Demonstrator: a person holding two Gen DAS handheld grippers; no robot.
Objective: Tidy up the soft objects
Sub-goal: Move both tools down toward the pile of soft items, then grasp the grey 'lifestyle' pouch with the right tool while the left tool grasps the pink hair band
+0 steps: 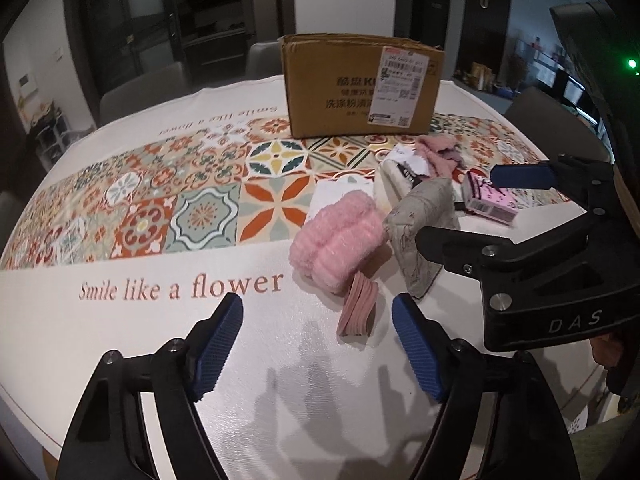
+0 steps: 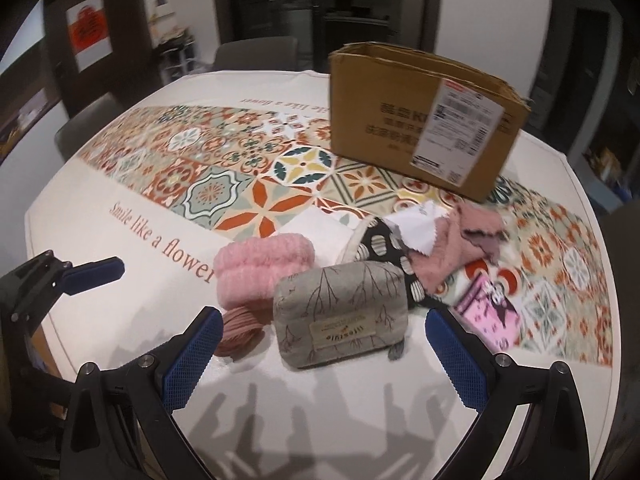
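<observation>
A pile of soft things lies on the table. A fluffy pink roll (image 1: 338, 236) (image 2: 262, 274) sits beside a grey printed pouch (image 1: 422, 226) (image 2: 340, 318). A dusty-pink folded cloth (image 1: 358, 306) (image 2: 239, 330) lies in front of the roll. Behind are a black-and-white spotted item (image 2: 390, 254), pink cloths (image 1: 438, 152) (image 2: 460, 242) and a pink packet (image 1: 490, 200) (image 2: 490, 314). My left gripper (image 1: 318, 344) is open and empty, just short of the folded cloth. My right gripper (image 2: 322, 358) is open and empty, with the grey pouch ahead between its fingers; it also shows in the left wrist view (image 1: 464, 208).
An open cardboard box (image 1: 360, 86) (image 2: 420, 124) with a shipping label stands behind the pile on a patterned tablecloth (image 1: 200, 208) (image 2: 224, 184). Grey chairs (image 1: 140, 88) (image 2: 256, 54) stand at the table's far side.
</observation>
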